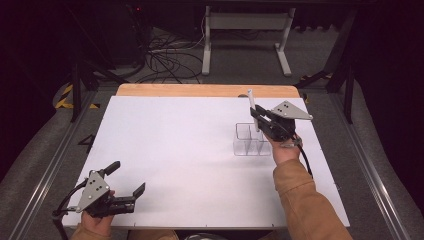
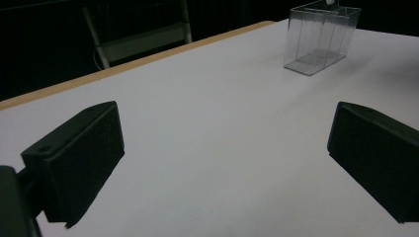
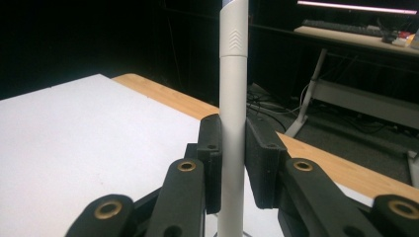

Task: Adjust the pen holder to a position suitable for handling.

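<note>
Near the front left corner of the worktop point(image 1: 165, 150), the left gripper point(image 1: 126, 181) is resting low over the white surface, its jaws standing spread wide with nothing between them; the left gripper view is showing only bare white sheet between the two black pads point(image 2: 79, 158).

Toward the right, closer to the back edge, a clear plastic organizer point(image 1: 250, 140) with several upright compartments is standing on the worktop. Just above it, the right gripper point(image 1: 258, 120) is pinching a white pen point(image 1: 253, 107), holding it nearly upright over the box's right-hand compartments. In the right gripper view the pads are pressing on either side of the pen's point(image 3: 232, 128) lower barrel, below the seam.

The pen is looking slim, straight and matte white, with small chevron marks embossed on its upper section and a darker band at the very top. It is probably light and stiff, so it should be tolerating a firm pinch, but the smooth round barrel could be twisting or sliding between flat pads. Gripping it across the middle of the barrel, as here, is likely keeping it steady, leaving the lower end free for lowering into a compartment.
</note>
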